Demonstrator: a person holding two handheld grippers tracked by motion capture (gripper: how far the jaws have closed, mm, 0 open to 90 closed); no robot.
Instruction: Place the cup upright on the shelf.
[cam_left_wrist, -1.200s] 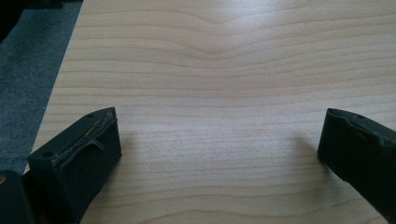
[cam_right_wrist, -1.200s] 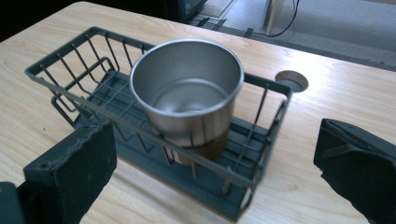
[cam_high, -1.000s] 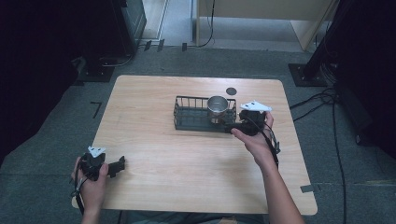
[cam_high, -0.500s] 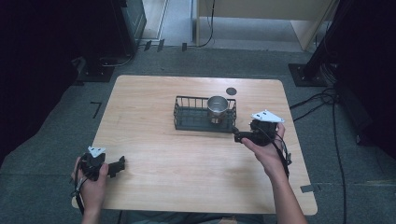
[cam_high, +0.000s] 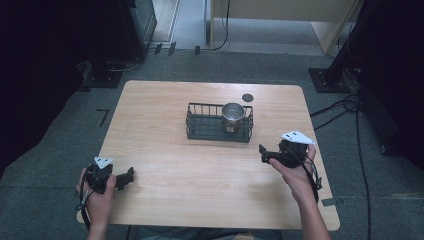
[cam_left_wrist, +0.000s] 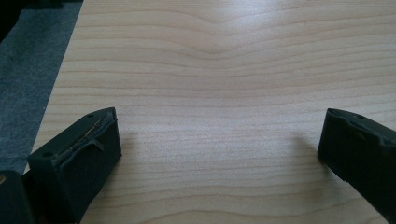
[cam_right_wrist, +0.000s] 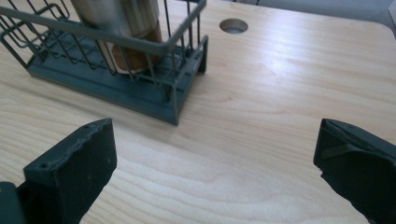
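Left gripper (cam_high: 127, 176) rests at the table's (cam_high: 165, 150) near-left corner, jaws wide, nothing between them; its own view has bare wood grain ahead. One wire basket (cam_high: 210, 125) sits toward the far edge, slightly right of centre. One steel cup (cam_high: 233, 114) stands upright inside the basket's right end. One round hole (cam_high: 247, 98) lies in the tabletop just beyond the basket. Right gripper (cam_high: 262, 152), near the right edge, jaws spread wide and empty, sits apart from the basket's near-right corner (cam_right_wrist: 175, 116).

Judgement: cup looks placed. To do this step well, keep the right gripper low and level, clear of the basket wires, jaws apart.

Count: two grippers, one basket, one cup.
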